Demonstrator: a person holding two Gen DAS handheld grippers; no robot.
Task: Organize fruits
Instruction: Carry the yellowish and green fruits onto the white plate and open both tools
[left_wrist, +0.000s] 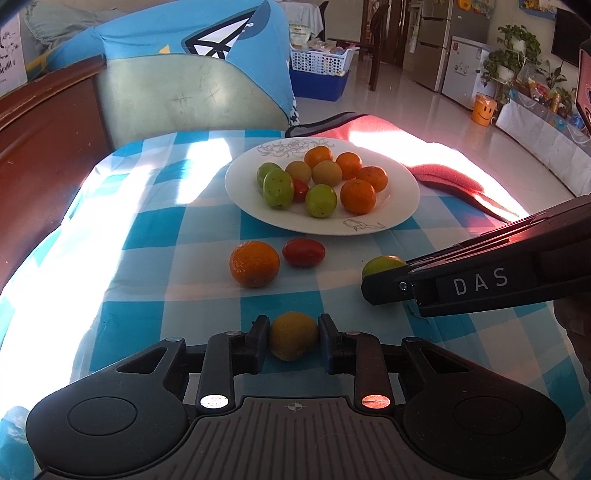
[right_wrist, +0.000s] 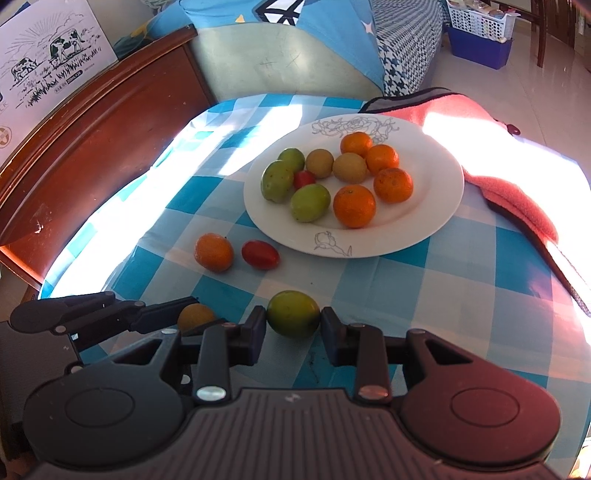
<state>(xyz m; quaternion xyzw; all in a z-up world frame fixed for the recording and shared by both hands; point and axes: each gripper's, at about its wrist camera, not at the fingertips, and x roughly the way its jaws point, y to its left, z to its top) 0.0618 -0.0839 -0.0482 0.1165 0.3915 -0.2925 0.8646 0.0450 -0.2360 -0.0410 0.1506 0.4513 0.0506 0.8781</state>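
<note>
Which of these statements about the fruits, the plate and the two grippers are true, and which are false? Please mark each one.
1. The left gripper has a yellowish fruit between its fingers. True.
2. The right gripper is closing on a red tomato. False: a green fruit sits between its fingers.
3. The white plate holds four oranges. True.
4. No fruit lies loose on the checked cloth. False: an orange and a red tomato lie there, off the plate.

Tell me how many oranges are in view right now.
5. Four oranges sit on the right side of the white plate. One orange lies on the checked tablecloth beside the cherry tomato. None look hidden.
</note>
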